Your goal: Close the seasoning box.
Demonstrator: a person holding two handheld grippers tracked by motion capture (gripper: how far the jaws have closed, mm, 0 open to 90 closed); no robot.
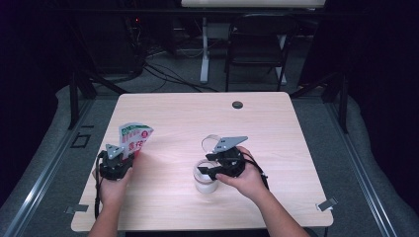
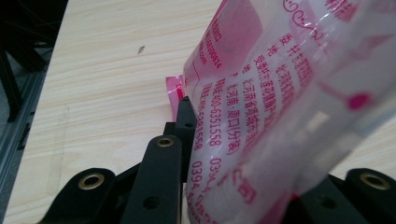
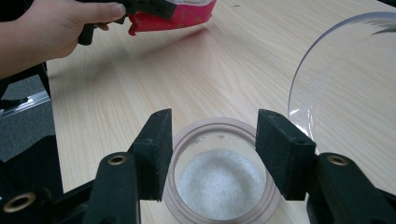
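My left gripper (image 1: 120,157) at lower left of the high view clamps the pink bag (image 1: 134,138); my right gripper (image 1: 211,164) grips the open jar (image 1: 206,183) at lower centre. If the bag sags, granules could spill onto the table (image 1: 188,113).

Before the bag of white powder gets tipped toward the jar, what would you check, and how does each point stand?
1. Bag firmly held in left gripper: ok, jaws pinch it.
2. Jar steadied by right gripper: ok, jaws sit on both sides of the rim.
3. Jar mouth uncovered: ok, white grains show inside.
4. Clear lid out of the way: ok, it is beside the jar.
5. Bag's top open: cannot tell.
6. Bag over the jar: not ok, it is off to the side.
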